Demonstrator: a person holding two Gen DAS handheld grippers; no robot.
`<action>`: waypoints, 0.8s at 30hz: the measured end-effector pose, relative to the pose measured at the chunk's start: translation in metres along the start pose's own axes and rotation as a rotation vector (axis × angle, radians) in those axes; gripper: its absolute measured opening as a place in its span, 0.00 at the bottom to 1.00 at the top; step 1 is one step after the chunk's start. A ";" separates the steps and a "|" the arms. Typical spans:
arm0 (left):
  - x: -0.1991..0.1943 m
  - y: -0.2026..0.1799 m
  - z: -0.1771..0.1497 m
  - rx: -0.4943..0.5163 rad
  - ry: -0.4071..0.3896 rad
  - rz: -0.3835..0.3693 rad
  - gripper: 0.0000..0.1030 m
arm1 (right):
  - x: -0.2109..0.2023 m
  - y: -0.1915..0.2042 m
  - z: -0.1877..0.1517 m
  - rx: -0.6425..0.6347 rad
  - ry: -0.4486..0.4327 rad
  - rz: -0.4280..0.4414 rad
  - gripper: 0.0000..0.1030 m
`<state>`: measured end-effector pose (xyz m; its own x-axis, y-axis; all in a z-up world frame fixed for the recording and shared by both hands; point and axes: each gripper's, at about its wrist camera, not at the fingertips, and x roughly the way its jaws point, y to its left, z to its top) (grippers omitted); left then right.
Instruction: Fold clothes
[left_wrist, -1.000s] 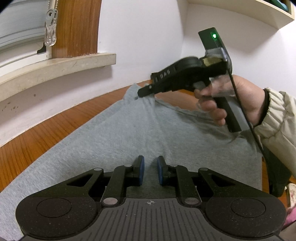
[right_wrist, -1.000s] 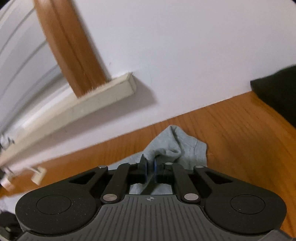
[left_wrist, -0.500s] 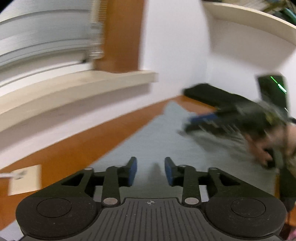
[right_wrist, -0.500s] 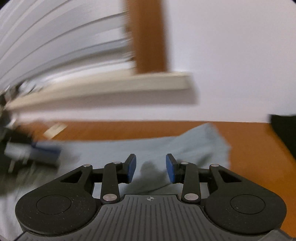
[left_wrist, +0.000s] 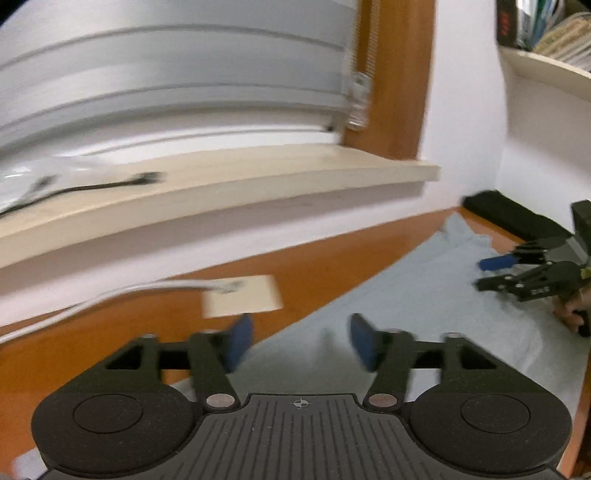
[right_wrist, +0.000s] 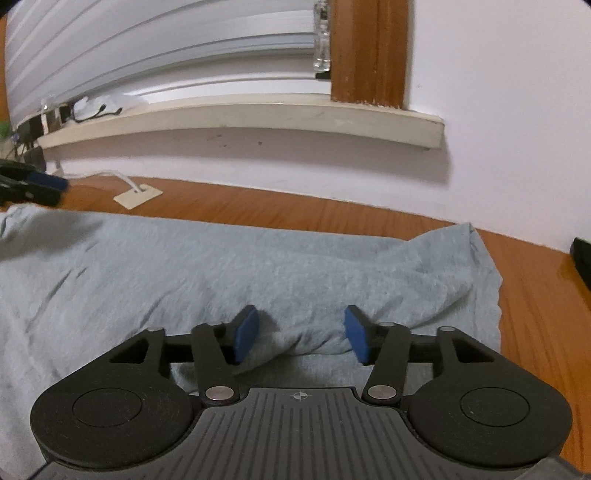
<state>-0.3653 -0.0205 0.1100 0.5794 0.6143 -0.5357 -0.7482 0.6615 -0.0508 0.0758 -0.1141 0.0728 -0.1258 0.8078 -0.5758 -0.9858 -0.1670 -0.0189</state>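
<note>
- Left black hand-held gripper with blue pads: jaws spread wide, nothing between them, hovering over the near-left part of the garment; its view is motion-blurred.
- Right black hand-held gripper with blue pads: jaws also wide apart, gripping nothing, low over the cloth; a raised fold sits just beyond the pads, contact cannot be told.
- Right gripper also shows at the right edge of the left wrist view, jaws parted, above the garment; a hand holds its handle.
- Left gripper tips show blurred at the left edge of the right wrist view, over the garment's left end.
- Light grey knit garment: spread mostly flat on the brown wooden desk, running along the desk's back edge, wrinkled; its right end bunches up into a peaked fold near the desk's back right corner.
- Small beige rectangular plate with a white cable lies on the desk by the back edge, just beyond the garment.
- Cream window sill runs above the desk's back edge, grey slatted blind over it, brown wooden window frame at its right.
- Black cable lies on the sill.
- Black flat object sits at the desk's back right corner; what it is cannot be told.
</note>
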 end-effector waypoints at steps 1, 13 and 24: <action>-0.010 0.008 -0.002 -0.013 -0.008 0.019 0.68 | 0.000 0.001 0.000 -0.006 0.000 -0.002 0.59; -0.081 0.090 -0.031 -0.135 -0.045 0.110 1.00 | -0.022 0.032 0.000 -0.130 -0.096 -0.071 0.83; -0.086 0.140 -0.056 -0.193 -0.029 0.117 1.00 | -0.025 0.134 0.016 -0.189 -0.130 0.149 0.83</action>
<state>-0.5380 -0.0049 0.1022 0.4919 0.6963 -0.5227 -0.8573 0.4919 -0.1517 -0.0549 -0.1478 0.0983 -0.2932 0.8304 -0.4738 -0.9185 -0.3822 -0.1013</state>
